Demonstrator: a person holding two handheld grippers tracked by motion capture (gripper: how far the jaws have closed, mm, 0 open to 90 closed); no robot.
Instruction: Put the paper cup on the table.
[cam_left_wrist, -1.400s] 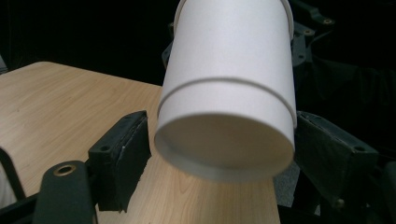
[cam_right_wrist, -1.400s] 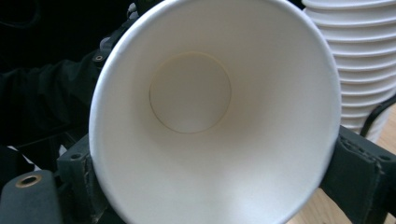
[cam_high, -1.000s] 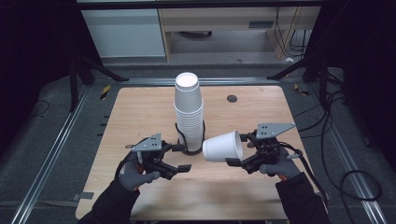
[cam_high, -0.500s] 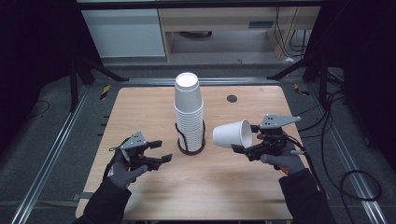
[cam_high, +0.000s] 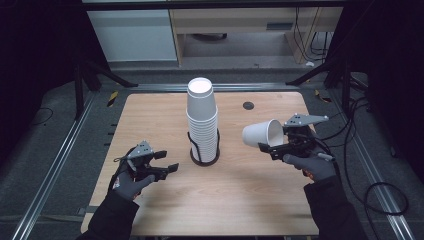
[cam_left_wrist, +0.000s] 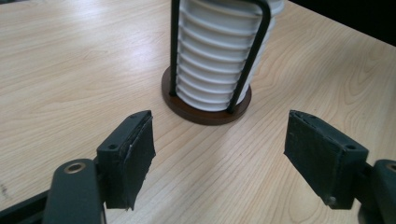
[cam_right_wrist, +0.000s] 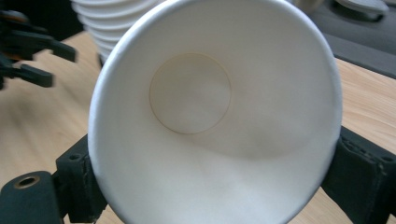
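A: Starting nearest the person, what is each hand doing?

B: The left gripper (cam_high: 167, 167) hovers low over the tabletop (cam_high: 150, 115), fingers (cam_left_wrist: 127, 156) spread wide apart with nothing between them. The right gripper (cam_high: 272, 148) is clamped on a single paper cup (cam_high: 261, 133), held up off the wood.

A: How does that cup lie?

B: On its side. In the high view its long axis runs roughly level, base pointing inward toward the stack, open mouth facing back at the right hand. The right gripper view looks straight down into the cup (cam_right_wrist: 210, 116), with a finger (cam_right_wrist: 359, 172) pressed on either side of the wall near the rim.

A: And farther out?

B: The cup stack (cam_high: 202, 120) stands upright mid-table in a dark wire holder (cam_high: 204, 159), rising between the two grippers. The held cup is just to its right, apart from it.

A: So what does the next move turn on?

B: Probably tipping the cup upright. The right hand is the only one placed for it; the left sits below and left of the stack's base (cam_left_wrist: 205, 109).
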